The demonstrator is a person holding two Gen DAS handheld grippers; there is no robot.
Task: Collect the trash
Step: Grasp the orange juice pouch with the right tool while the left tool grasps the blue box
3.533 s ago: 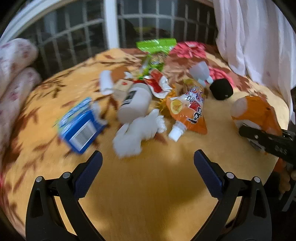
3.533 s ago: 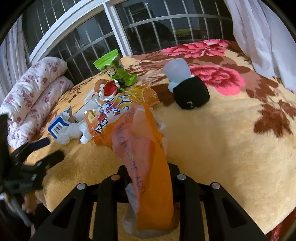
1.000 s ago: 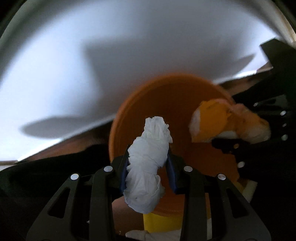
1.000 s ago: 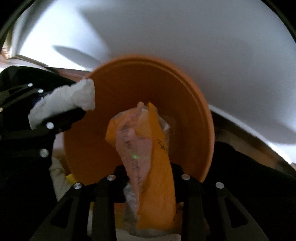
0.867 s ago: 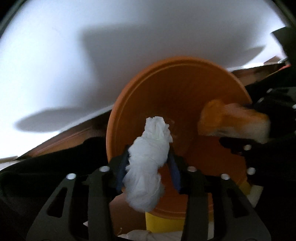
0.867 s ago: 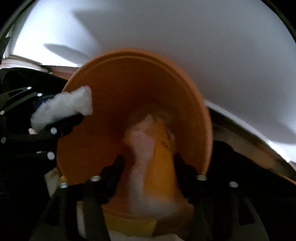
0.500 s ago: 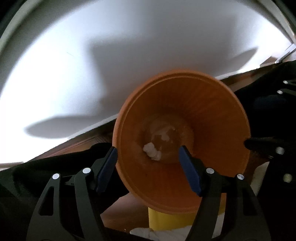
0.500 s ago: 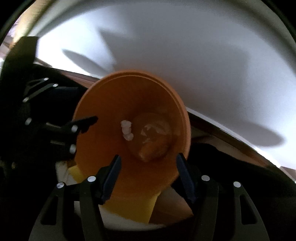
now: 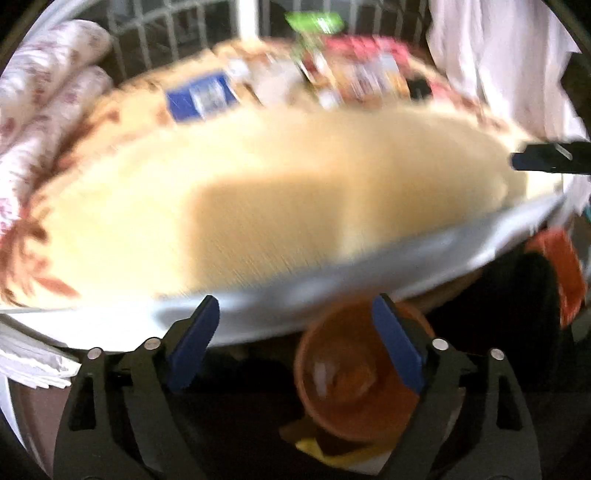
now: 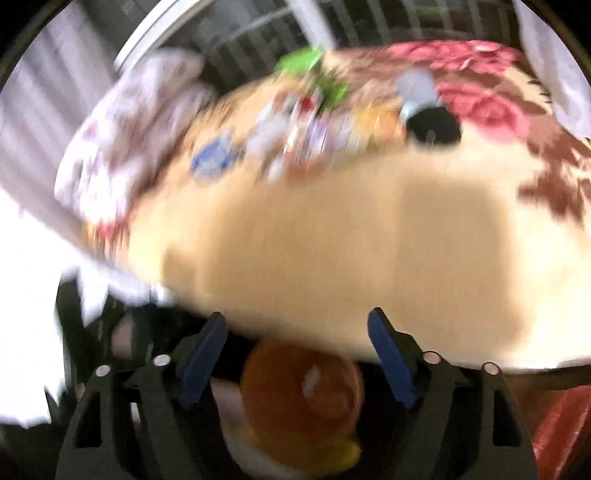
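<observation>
Both views are blurred by motion. My left gripper [image 9: 295, 314] has its jaws opening wide, with nothing between them. Below it stands the orange bin [image 9: 354, 380] with trash at its bottom. My right gripper [image 10: 297, 325] is also opening and holds nothing; the orange bin [image 10: 301, 391] lies under it. Far back on the bed sits the trash pile: a blue carton [image 9: 201, 96], a green packet [image 9: 314, 22] and wrappers [image 9: 365, 83]. The right view shows the same pile [image 10: 295, 125] and a black round object [image 10: 434, 127].
A yellow floral blanket [image 9: 277, 192] covers the bed, with a white edge [image 9: 258, 317] at the front. Rolled floral quilts [image 9: 40, 96] lie at the left, a window grille behind, a white curtain [image 9: 498, 55] at the right. The other gripper's tip [image 9: 546, 158] shows at the right edge.
Both grippers opened and dropped the white tissue and the orange bag into the orange bin. Both then rose and tilted up, so the bed and trash pile came back into view.
</observation>
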